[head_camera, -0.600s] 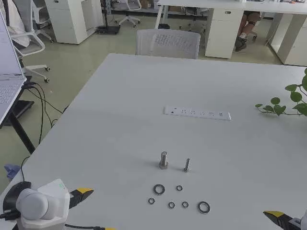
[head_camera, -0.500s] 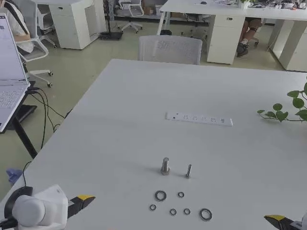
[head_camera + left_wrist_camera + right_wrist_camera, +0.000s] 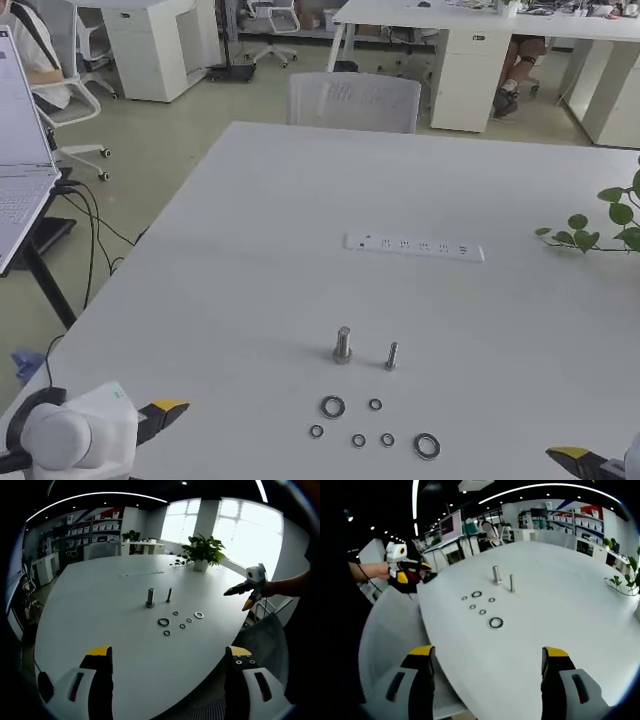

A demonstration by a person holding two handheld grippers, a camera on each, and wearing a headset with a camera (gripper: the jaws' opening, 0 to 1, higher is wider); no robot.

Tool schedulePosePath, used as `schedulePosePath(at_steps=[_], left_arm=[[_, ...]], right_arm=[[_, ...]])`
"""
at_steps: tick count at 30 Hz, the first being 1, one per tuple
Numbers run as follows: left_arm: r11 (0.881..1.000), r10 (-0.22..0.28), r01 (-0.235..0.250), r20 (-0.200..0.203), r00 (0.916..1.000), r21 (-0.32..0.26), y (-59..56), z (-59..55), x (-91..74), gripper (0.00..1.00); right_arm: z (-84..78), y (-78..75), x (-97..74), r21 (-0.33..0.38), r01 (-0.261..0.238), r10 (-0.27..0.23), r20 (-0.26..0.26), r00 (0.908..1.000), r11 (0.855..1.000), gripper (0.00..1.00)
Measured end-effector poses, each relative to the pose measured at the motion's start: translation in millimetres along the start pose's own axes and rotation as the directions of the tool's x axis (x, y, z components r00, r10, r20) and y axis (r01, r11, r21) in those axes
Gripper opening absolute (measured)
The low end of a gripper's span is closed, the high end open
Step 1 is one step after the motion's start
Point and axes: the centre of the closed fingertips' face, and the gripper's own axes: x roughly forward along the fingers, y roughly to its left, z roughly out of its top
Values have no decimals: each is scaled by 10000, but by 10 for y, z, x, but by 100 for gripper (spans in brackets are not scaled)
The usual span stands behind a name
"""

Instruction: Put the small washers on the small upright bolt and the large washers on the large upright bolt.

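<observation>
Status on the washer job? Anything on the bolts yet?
Done: nothing. The large bolt and small bolt stand bare.
In hand: nothing. The left gripper and right gripper are open and empty at the table's near edge.
Left: everything. Two large washers and four small washers lie flat in front of the bolts.

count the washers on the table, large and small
6. Large washer before the large bolt; large washer far right; small washer before the small bolt; three small washers in a near row. None seems hidden.
</observation>
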Motion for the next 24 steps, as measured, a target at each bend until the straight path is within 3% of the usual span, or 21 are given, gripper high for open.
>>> schedulePosePath(at_steps=[6, 18, 24], left_arm=[[9989, 26, -8, -387, 9992, 479, -26, -80, 36, 93], [9938, 111, -36, -667, 9977, 1111, 65, -58, 77, 92], [9968, 5, 58, -791, 9969, 794, 115, -95, 72, 89]], right_arm=[[110, 17, 69, -153, -124, 122, -130, 9998, 9998, 88], [192, 1, 255, -844, -432, 365, -796, 9962, 9955, 85], [199, -62, 373, -1215, -460, 311, -1217, 9921, 9915, 81]])
